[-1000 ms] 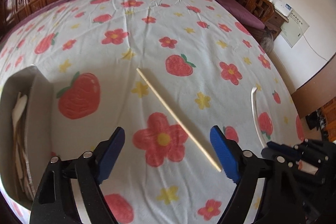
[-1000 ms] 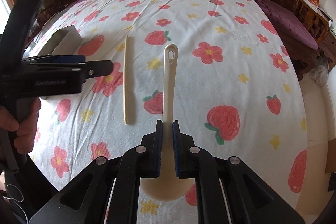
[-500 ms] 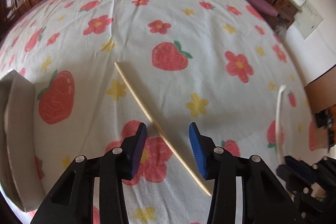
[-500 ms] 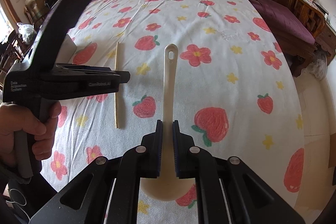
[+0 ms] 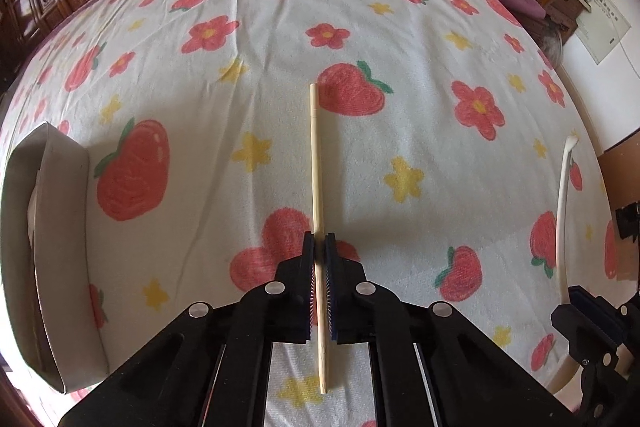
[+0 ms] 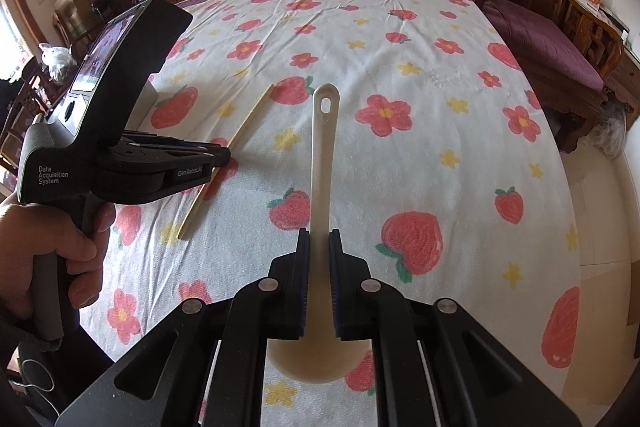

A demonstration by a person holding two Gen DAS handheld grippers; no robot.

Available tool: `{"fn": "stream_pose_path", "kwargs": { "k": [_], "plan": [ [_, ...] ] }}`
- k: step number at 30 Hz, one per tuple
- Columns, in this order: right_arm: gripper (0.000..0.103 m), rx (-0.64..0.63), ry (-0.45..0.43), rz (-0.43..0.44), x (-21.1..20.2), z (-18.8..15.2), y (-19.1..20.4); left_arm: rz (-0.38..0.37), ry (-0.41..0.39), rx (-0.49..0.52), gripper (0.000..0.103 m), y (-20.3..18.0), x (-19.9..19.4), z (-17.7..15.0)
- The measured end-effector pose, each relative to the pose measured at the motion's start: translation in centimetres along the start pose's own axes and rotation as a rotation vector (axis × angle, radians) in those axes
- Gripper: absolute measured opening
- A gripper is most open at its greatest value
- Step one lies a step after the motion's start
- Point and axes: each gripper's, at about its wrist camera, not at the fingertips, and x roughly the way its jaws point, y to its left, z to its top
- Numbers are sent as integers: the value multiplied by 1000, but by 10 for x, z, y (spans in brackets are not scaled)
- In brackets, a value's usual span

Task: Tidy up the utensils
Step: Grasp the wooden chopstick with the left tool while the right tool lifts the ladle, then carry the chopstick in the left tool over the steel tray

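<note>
Now that the left hand-held gripper (image 5: 319, 247) has shut on the chopstick (image 5: 316, 163) lying on the table (image 5: 360, 7), it can go in the box (image 5: 60, 227); the right hand-held gripper (image 6: 319, 247) grips the spoon (image 6: 324, 155).

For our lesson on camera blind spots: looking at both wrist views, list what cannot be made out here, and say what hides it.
- Box contents, left wrist view: its near wall and the frame edge hide them.
- Box, right wrist view: almost wholly behind the left gripper.
- Spoon bowl, right wrist view: partly covered by the right gripper.
- Spoon bowl, left wrist view: hidden behind the right gripper at the frame edge.
- Whether the chopstick is lifted off the cloth: unclear in either view.
</note>
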Motion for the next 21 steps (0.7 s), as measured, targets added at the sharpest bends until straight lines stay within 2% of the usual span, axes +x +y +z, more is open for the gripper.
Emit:
{"fn": "stream_pose_path", "kwargs": {
  "k": [5, 21],
  "plan": [
    [11, -6, -2, 3, -1, 0, 3, 6, -23, 11, 4, 6, -8, -6],
    [11, -33, -39, 38, -15, 3, 20, -25, -156, 81, 4, 36, -79, -41]
  ]
}}
